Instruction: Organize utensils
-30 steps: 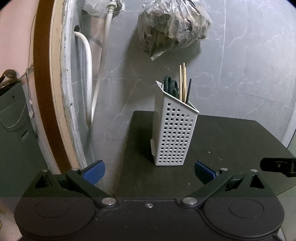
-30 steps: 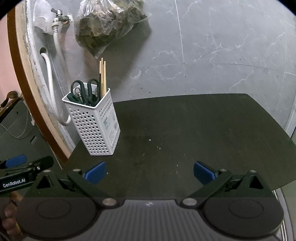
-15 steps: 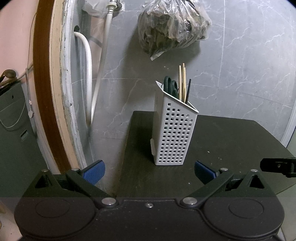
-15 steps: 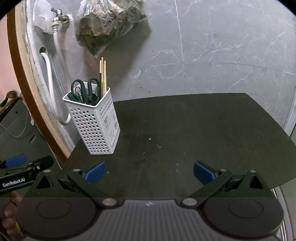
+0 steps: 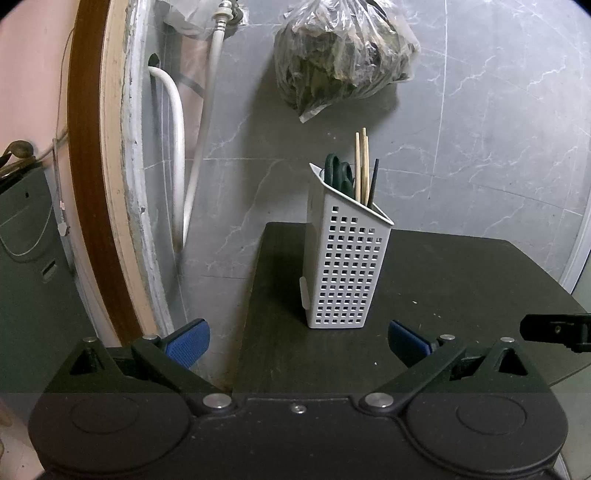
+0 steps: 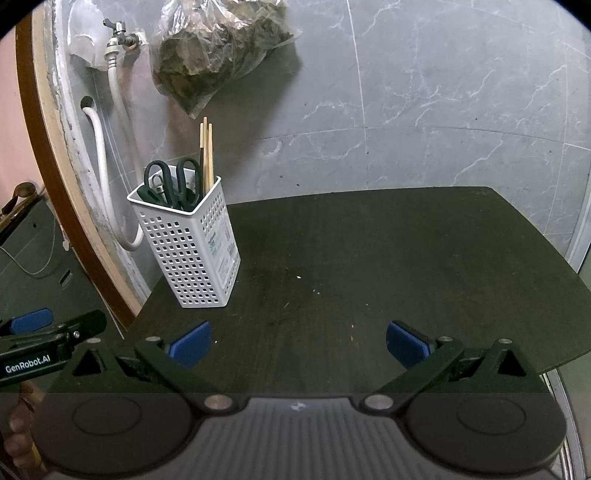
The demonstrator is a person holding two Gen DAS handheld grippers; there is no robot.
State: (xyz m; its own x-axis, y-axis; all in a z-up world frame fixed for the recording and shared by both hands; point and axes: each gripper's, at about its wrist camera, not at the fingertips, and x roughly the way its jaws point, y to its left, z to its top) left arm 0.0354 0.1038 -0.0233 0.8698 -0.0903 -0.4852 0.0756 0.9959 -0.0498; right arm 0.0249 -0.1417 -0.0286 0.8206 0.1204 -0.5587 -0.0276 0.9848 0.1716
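Note:
A white perforated utensil holder (image 5: 345, 266) (image 6: 188, 247) stands upright at the back left corner of the dark table (image 6: 369, 266). Green-handled scissors (image 6: 170, 181) (image 5: 338, 173), wooden chopsticks (image 6: 207, 155) (image 5: 364, 162) and a thin dark stick (image 5: 373, 181) stick up out of it. My left gripper (image 5: 297, 341) is open and holds nothing; it hangs at the table's left front edge, just short of the holder. My right gripper (image 6: 297, 341) is open and holds nothing, over the table's front middle, to the right of the holder.
A clear plastic bag of dark leaves (image 5: 340, 51) (image 6: 218, 48) hangs on the grey marble wall above the holder. White hoses (image 5: 177, 155) and a tap (image 6: 120, 33) run down the wall at the left beside a wooden frame (image 5: 96, 184). A hand (image 6: 16, 435) shows at the lower left.
Both wrist views have shifted very slightly; the holder and its contents have stayed put. Both grippers remain open.

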